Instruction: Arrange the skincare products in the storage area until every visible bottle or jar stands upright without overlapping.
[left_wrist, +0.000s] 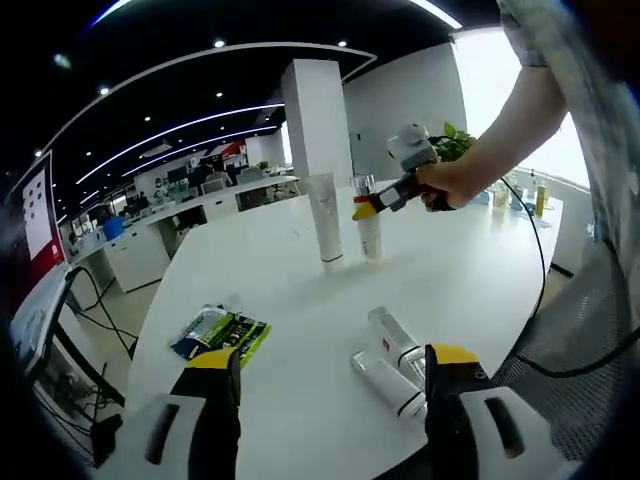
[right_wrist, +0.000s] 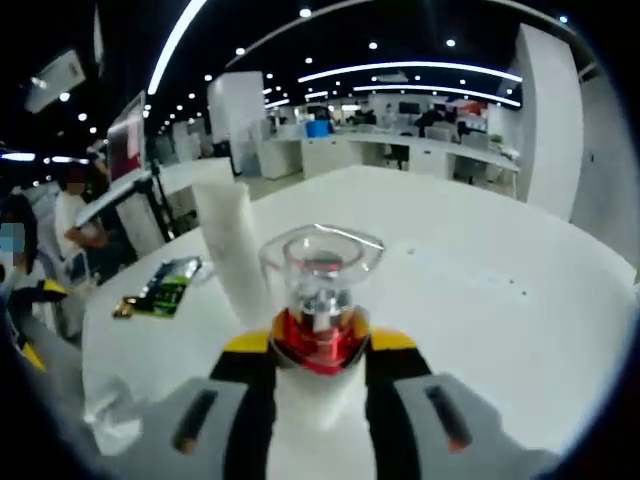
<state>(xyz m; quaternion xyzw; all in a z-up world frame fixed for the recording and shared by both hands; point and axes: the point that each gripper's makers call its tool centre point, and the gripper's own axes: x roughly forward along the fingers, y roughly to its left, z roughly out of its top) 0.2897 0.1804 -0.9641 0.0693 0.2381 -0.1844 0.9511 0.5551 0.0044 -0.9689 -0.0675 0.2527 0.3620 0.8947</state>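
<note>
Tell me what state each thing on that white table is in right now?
Tall white tube: upright.
Pale bottle with clear cap and red collar: upright, clamped in the right tongs.
Two clear bottles with white caps: lying on their sides, next to each other.
Green and yellow flat packet: lying flat.
Left tongs: open, empty.

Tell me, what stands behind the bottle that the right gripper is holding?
In the right gripper view, a white tube stands upright just behind and beside the clear-capped bottle, which the right gripper clamps. The bottle covers the tube's base, so its footing is hidden there.
</note>
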